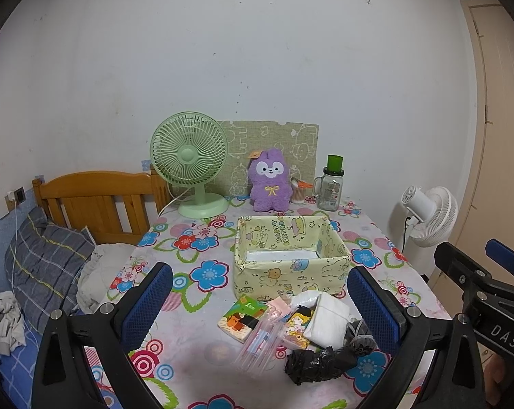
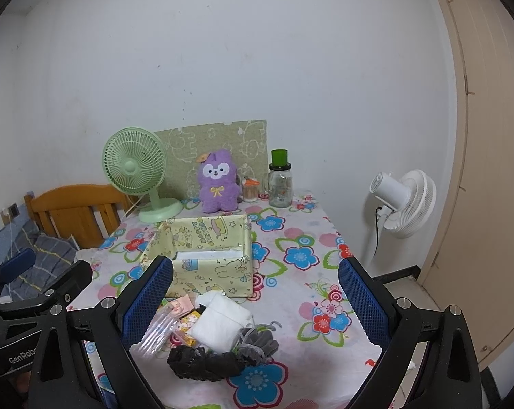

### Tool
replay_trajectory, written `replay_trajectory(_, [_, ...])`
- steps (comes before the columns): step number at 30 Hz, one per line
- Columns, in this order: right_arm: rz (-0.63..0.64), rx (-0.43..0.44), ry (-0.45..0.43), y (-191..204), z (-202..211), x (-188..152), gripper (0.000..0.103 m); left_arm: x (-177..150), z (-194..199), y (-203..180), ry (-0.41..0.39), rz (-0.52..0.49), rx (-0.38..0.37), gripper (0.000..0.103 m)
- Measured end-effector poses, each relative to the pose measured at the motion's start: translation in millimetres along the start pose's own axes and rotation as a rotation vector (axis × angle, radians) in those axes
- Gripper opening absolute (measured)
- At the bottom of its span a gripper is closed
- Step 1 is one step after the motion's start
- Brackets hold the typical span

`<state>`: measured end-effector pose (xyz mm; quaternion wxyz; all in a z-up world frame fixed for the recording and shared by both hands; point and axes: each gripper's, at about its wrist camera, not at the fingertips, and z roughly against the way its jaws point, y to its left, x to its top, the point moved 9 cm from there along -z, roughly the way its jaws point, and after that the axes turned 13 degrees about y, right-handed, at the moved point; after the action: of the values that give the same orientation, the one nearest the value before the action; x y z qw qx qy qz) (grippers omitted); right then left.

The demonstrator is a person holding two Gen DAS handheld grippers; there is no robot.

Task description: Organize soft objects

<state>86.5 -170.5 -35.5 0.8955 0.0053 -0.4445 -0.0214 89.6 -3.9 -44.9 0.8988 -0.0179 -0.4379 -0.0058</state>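
A pile of soft things lies on the floral tablecloth in front of a yellow-green fabric box [image 1: 291, 262]: a white folded cloth [image 1: 327, 320], a black crumpled bag [image 1: 320, 363], a grey pouch [image 1: 359, 335], clear plastic bags [image 1: 257, 344] and a printed tissue pack [image 1: 241, 318]. The box [image 2: 202, 262] looks empty. My left gripper [image 1: 260, 310] is open, held above the pile. My right gripper [image 2: 257, 303] is open, above the white cloth [image 2: 223, 323], the black bag [image 2: 202, 363] and the grey pouch [image 2: 257, 344].
A green desk fan [image 1: 190, 163], a purple plush [image 1: 270, 180], a glass jar with green lid [image 1: 332, 187] and a small cup [image 1: 298, 192] stand at the table's back. A white floor fan [image 1: 427, 214] is at the right, a wooden bed [image 1: 96, 201] at the left.
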Motion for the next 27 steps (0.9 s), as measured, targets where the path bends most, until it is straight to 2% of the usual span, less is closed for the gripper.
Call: replay_trajectory(27, [0.006, -0.005, -0.013, 3.3, 3.6, 2.6, 0.099, 1.1, 2.7, 2.6, -0.002, 0.0, 0.001, 0.103])
